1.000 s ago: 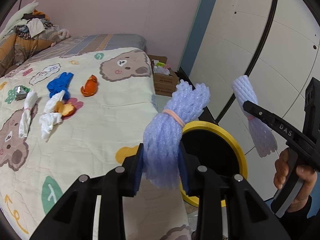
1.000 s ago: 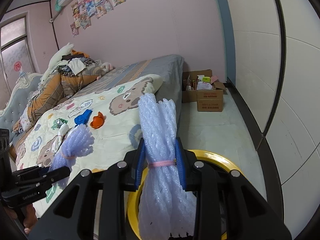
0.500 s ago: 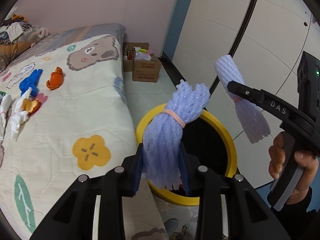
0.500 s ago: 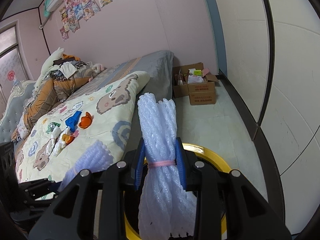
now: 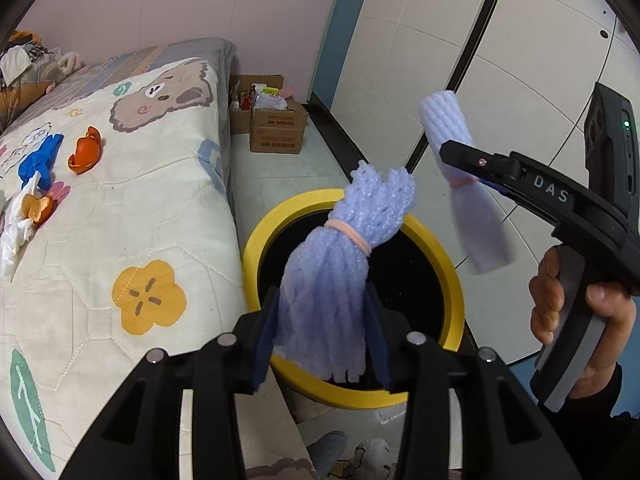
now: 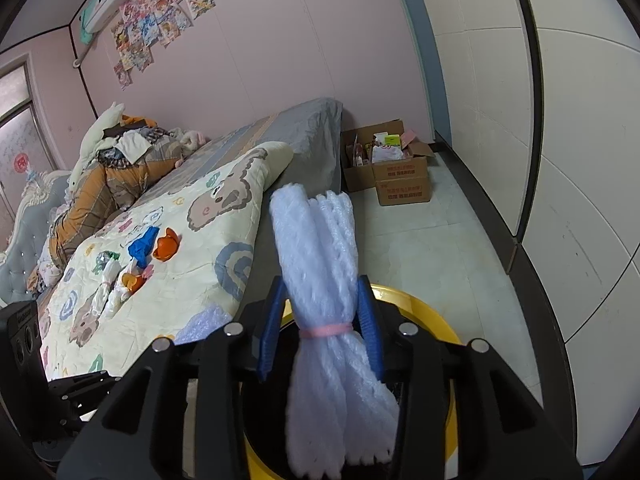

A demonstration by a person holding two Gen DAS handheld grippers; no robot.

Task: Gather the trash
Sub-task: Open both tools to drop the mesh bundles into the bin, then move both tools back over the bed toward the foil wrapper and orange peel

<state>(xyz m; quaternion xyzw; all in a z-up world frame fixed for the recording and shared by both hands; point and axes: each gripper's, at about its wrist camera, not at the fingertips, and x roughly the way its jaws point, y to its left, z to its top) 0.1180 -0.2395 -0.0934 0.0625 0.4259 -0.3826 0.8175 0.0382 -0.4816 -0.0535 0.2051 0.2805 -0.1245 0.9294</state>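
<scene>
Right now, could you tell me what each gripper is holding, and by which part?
The left gripper has a lilac foam-net bundle between its opening jaws, below the pink band. The right gripper has a white foam-net bundle at its band, jaws also opening.

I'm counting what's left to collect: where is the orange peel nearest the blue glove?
In the left wrist view the orange peel lies on the bed quilt at far left, just right of the blue glove.

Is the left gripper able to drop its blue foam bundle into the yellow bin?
Probably yes: the left gripper, jaws opening around the blue foam net bundle, hangs over the yellow-rimmed black bin with nothing between.
</scene>
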